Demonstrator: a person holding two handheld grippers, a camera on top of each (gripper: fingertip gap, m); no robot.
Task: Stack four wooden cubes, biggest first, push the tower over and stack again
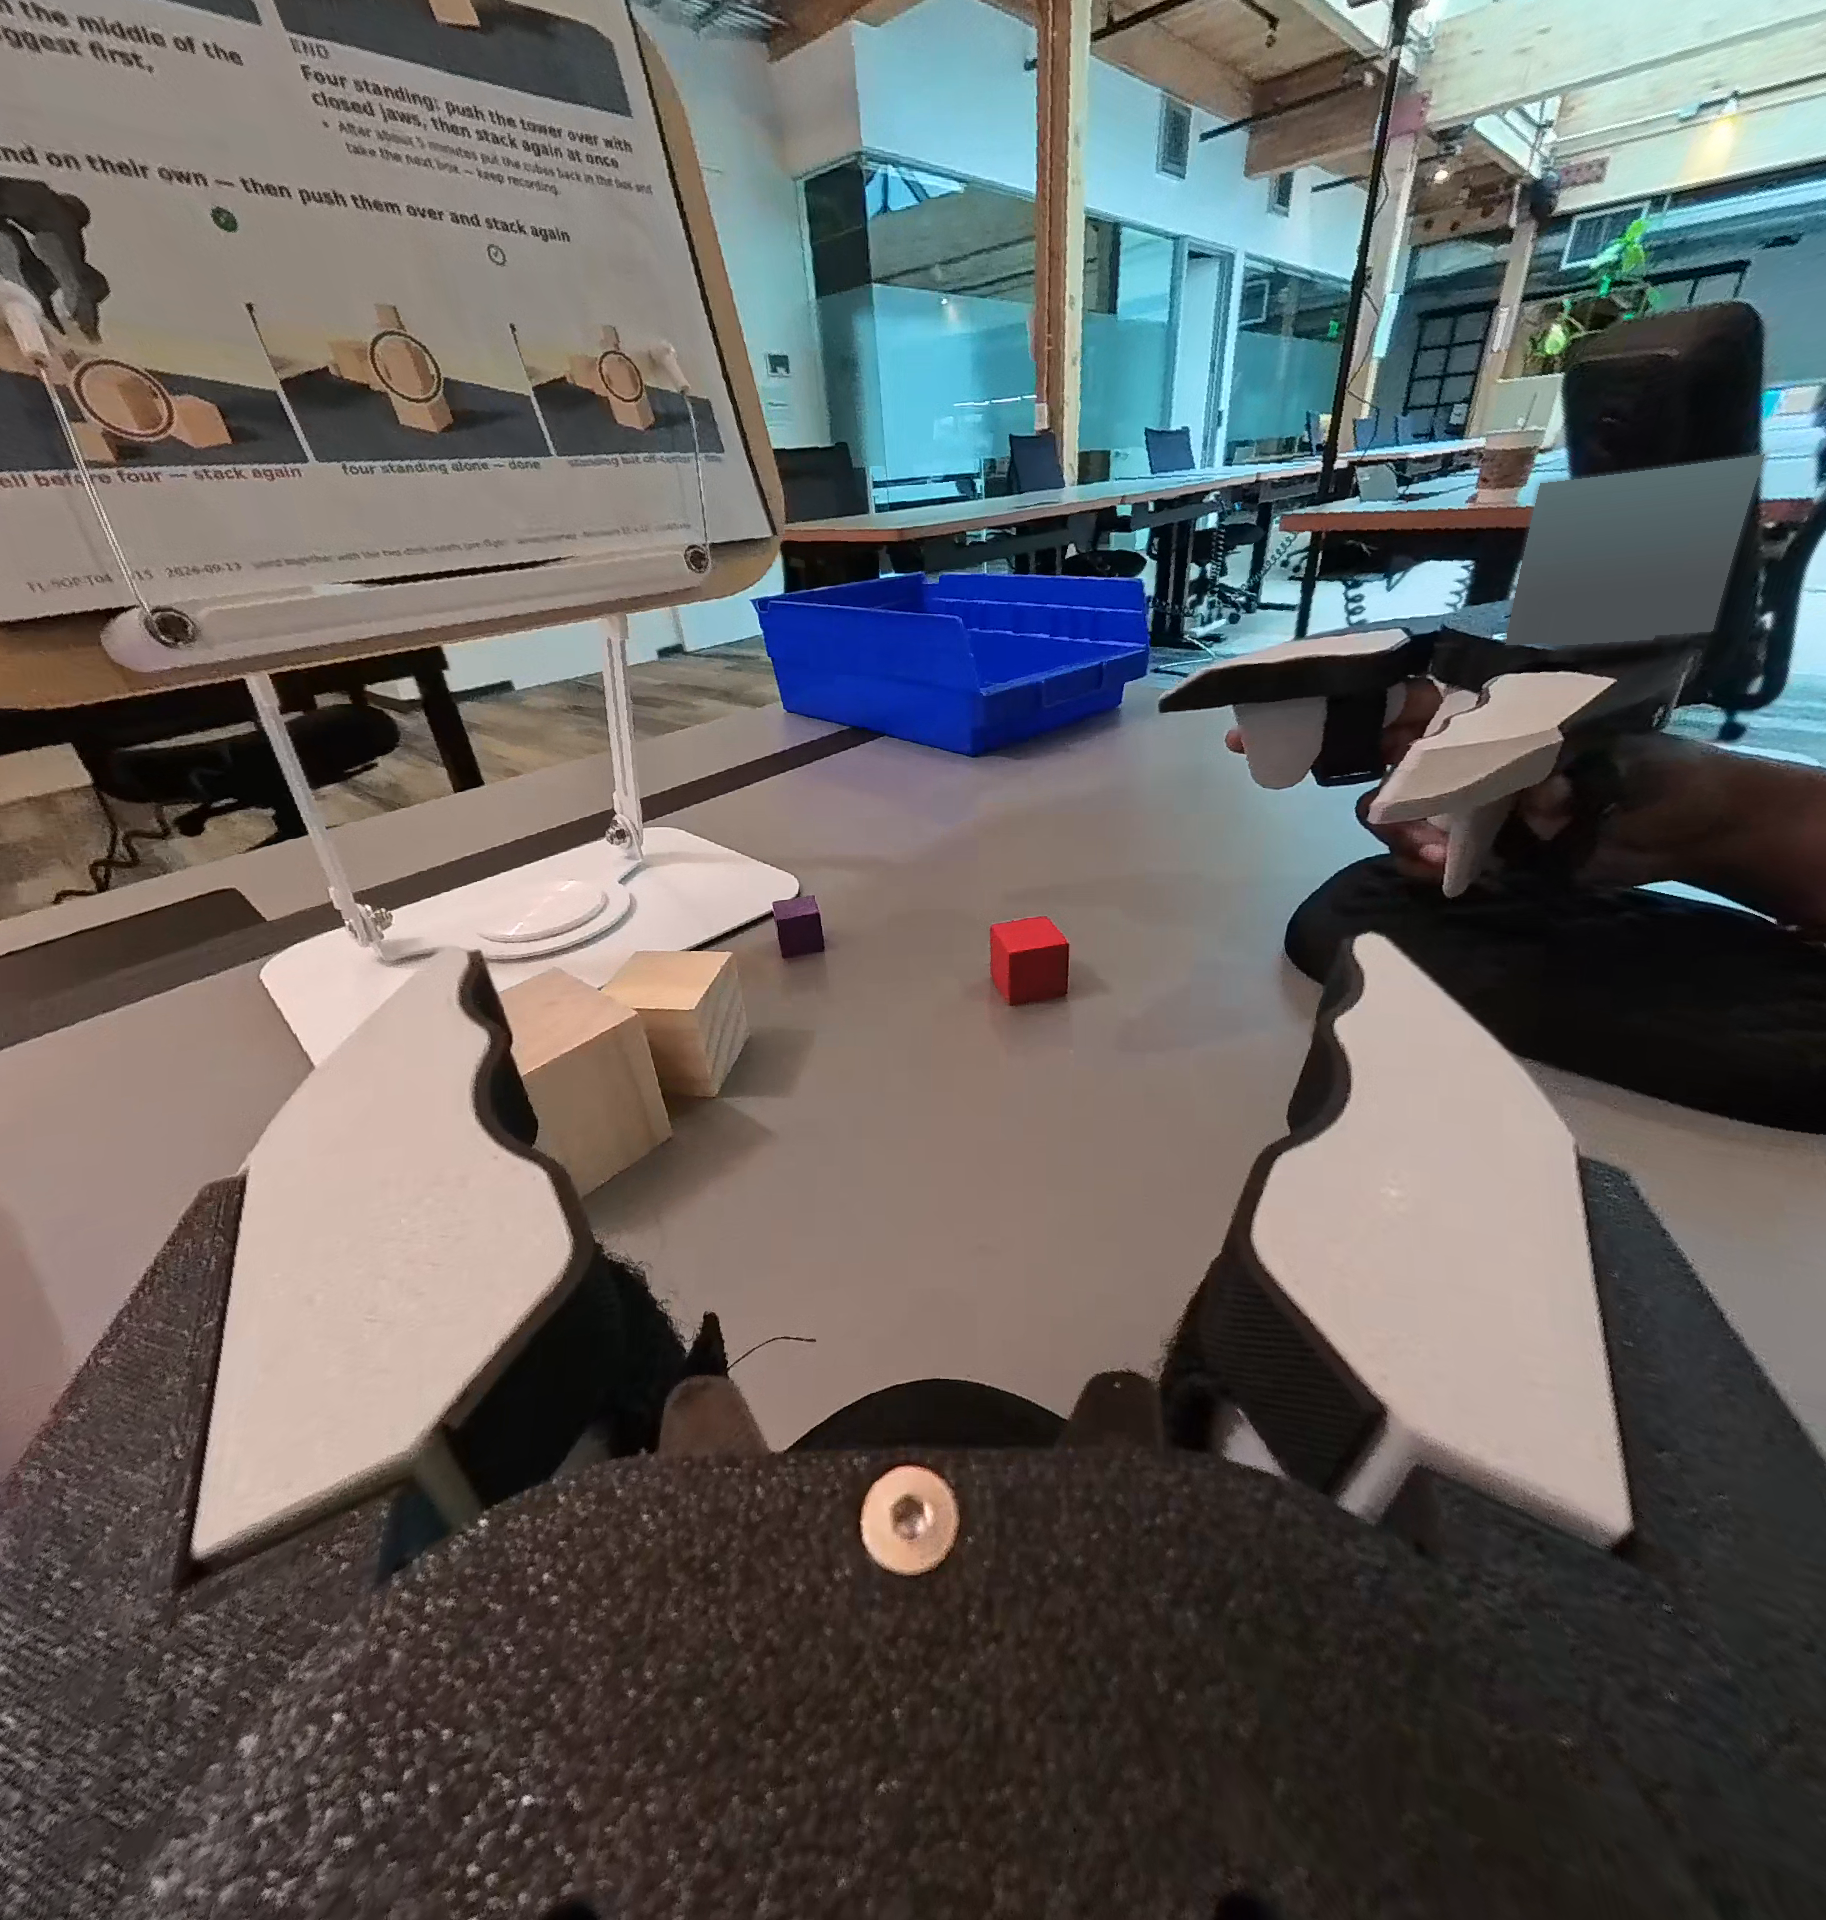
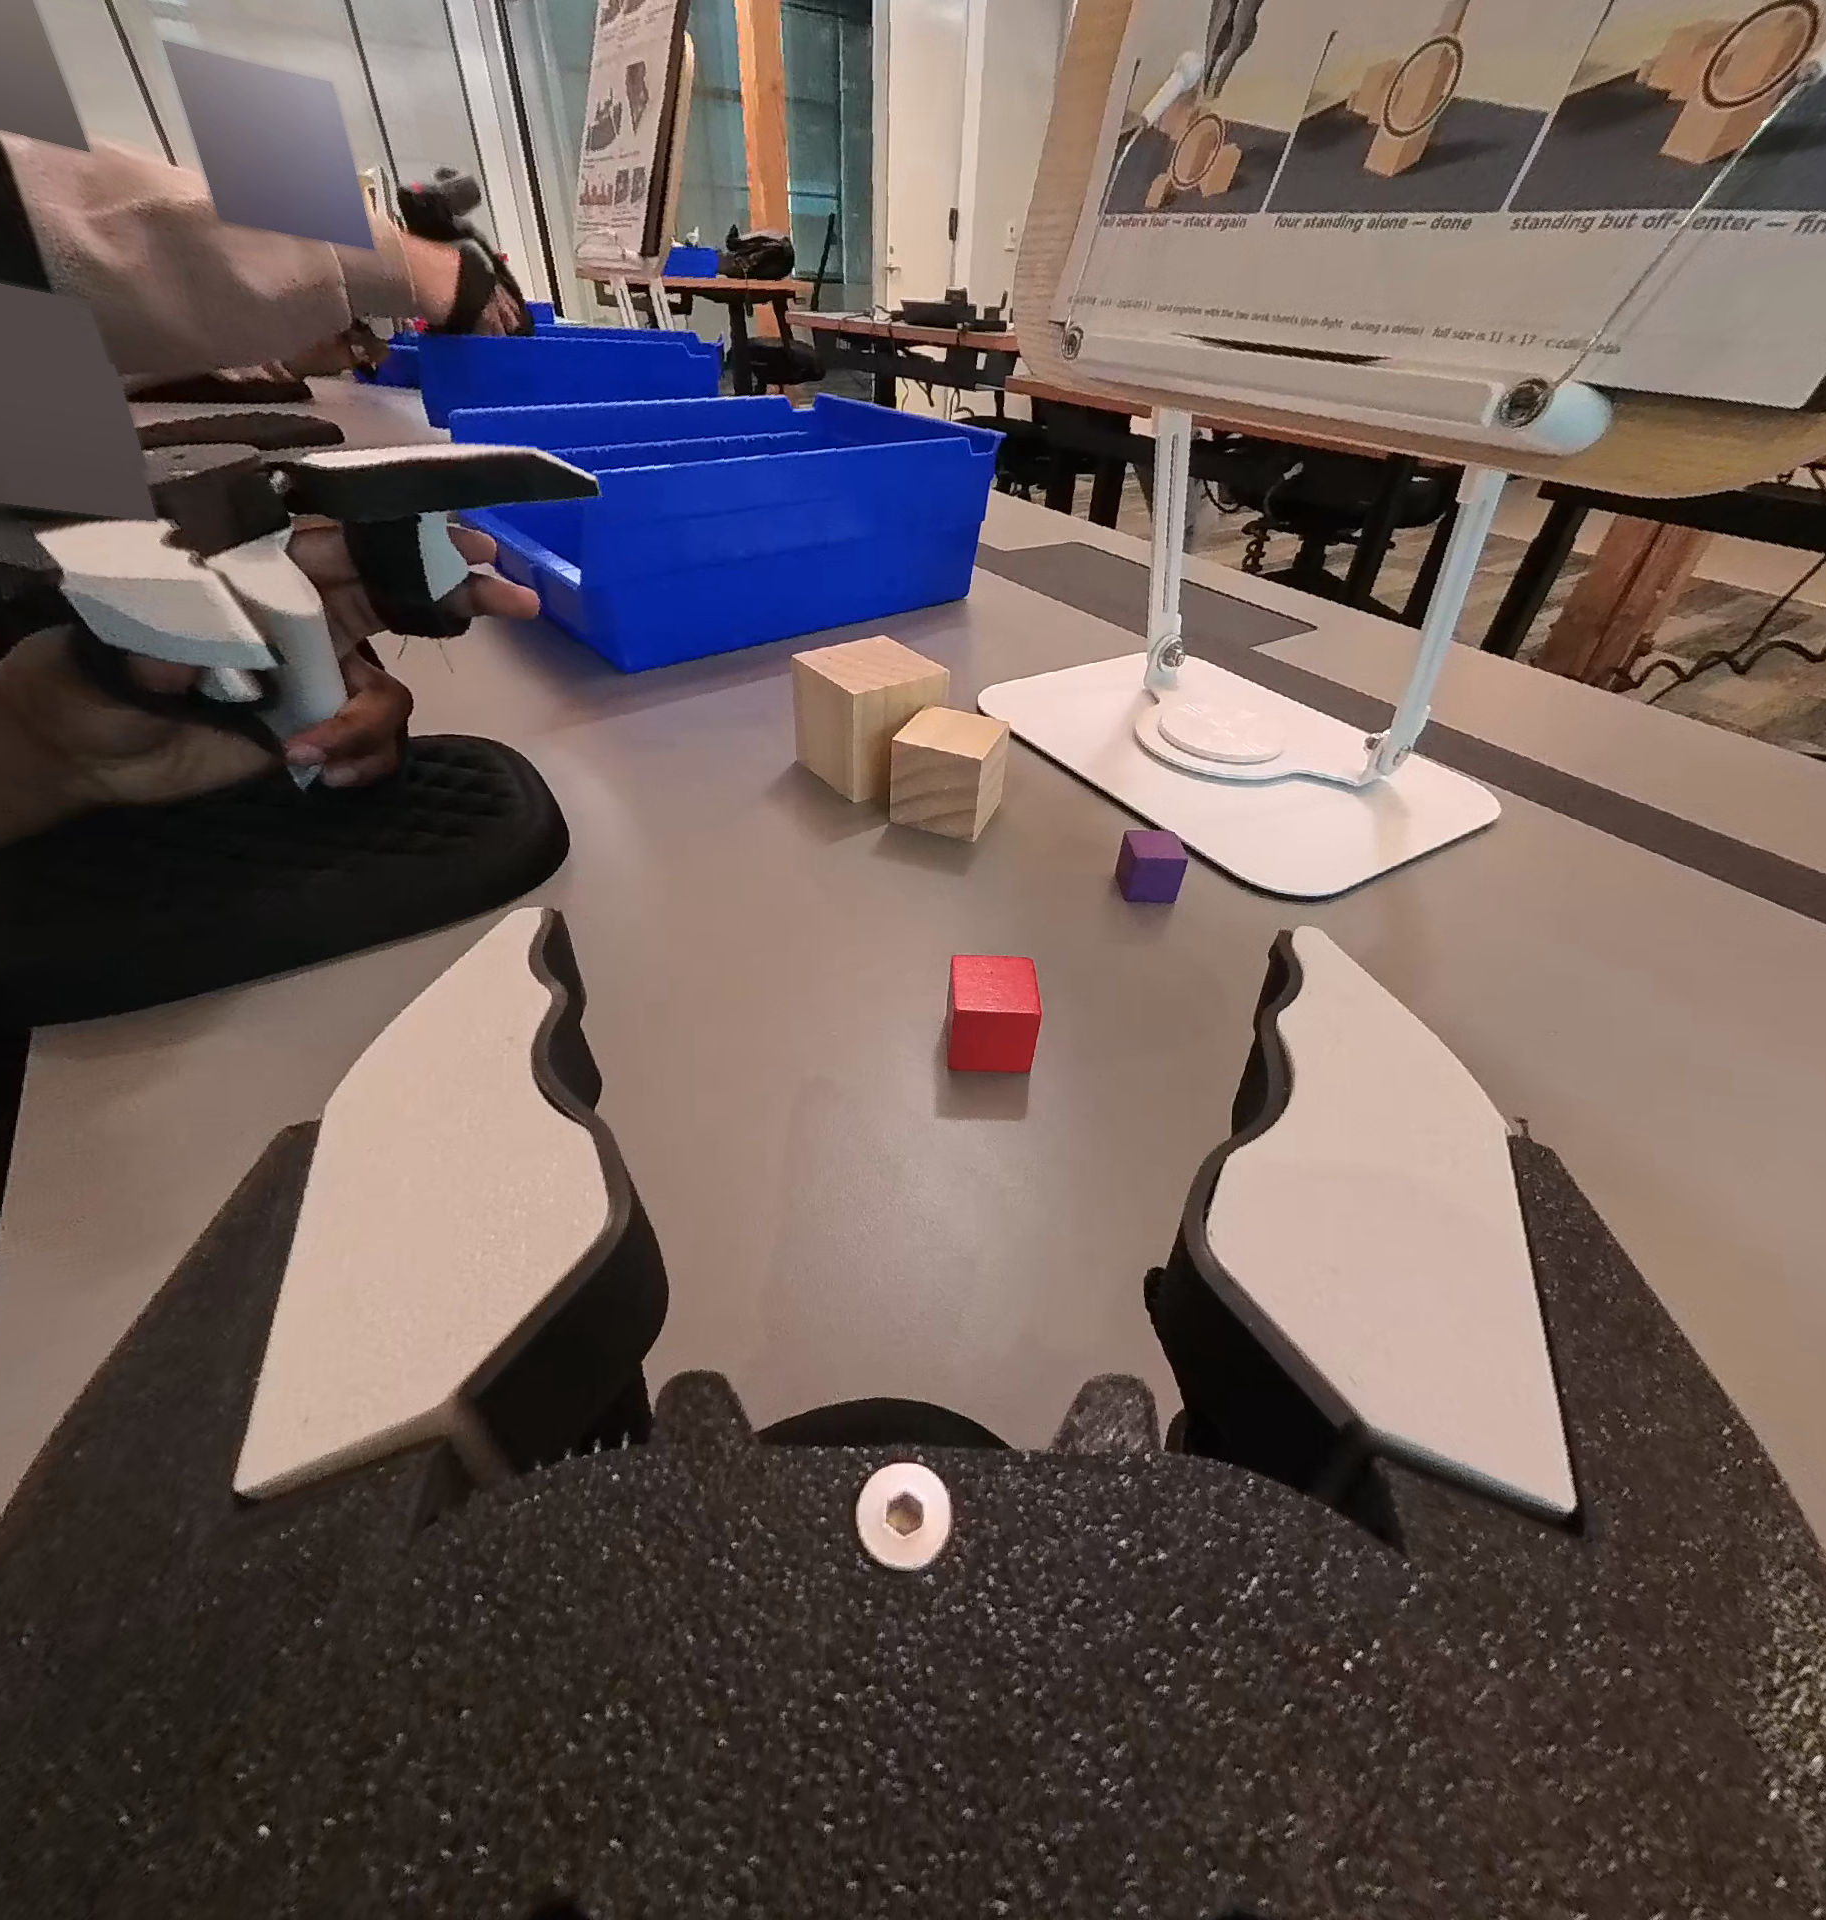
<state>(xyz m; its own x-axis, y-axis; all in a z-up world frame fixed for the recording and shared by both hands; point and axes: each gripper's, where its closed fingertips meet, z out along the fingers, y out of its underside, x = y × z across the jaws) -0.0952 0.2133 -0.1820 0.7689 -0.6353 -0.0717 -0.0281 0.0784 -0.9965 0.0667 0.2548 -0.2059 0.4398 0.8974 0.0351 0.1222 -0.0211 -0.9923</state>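
The red cube [image 2: 993, 1013] sits at centre frame between the spread, empty fingers of the right gripper [image 2: 914, 977], untouched; the left gripper [image 1: 909, 997] is likewise spread, empty beside two wooden blocks [image 1: 628, 1049].

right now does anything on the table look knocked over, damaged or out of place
Nothing stands out. Two wooden cubes sit flat and touching; the purple cube and red cube stand apart, upright. The blue bin looks intact.
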